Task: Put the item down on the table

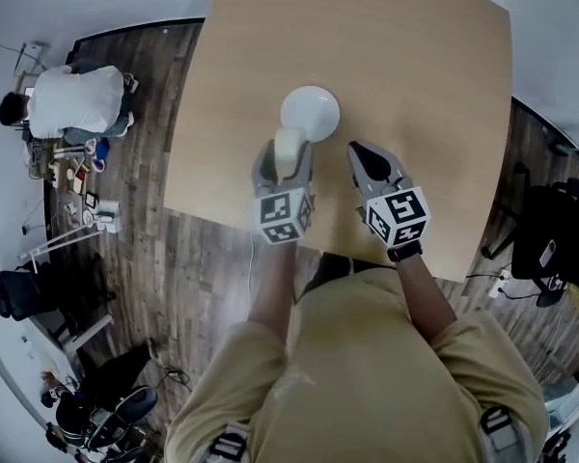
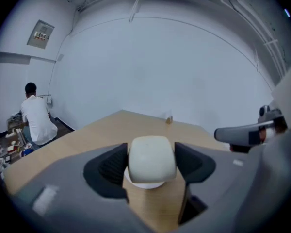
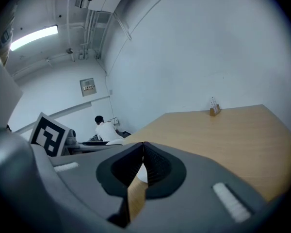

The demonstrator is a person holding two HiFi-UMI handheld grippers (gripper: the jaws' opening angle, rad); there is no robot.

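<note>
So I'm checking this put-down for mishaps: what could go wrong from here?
1. The cream block, clamped in the left gripper, overlaps the rim of the white dish in the head view, so it may land on the dish, not bare table.
2. It looks rounded, and the table's near edge is close, so it might roll off.
3. The shut right gripper, close beside, could knock it.

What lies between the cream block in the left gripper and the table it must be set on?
A white plate lies on the table under and just beyond the cream block held in the left gripper. Lowered straight down, it would likely land on the plate.
</note>
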